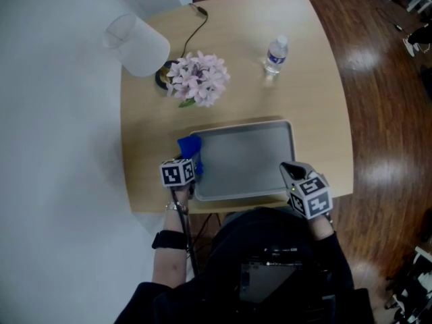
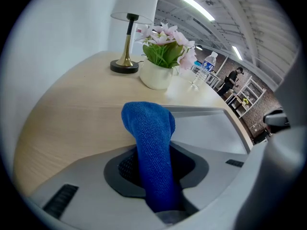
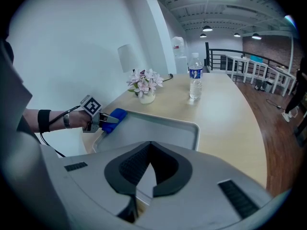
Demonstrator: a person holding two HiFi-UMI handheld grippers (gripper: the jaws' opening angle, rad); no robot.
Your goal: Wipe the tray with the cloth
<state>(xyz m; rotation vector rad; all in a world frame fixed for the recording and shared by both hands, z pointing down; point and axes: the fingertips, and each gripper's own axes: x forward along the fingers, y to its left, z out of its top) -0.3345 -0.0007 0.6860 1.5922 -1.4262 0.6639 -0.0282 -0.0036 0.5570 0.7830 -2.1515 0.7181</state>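
Observation:
A grey metal tray lies at the near edge of the wooden table. My left gripper is shut on a blue cloth, which hangs over the tray's left rim. In the left gripper view the cloth sticks up from between the jaws, with the tray to its right. My right gripper sits at the tray's near right corner. In the right gripper view it is closed on the tray's rim. The left gripper and cloth show across the tray.
Behind the tray stand a pot of pink flowers, a white-shaded lamp with a cable, and a water bottle. A white wall runs along the table's left side. Wooden floor lies to the right.

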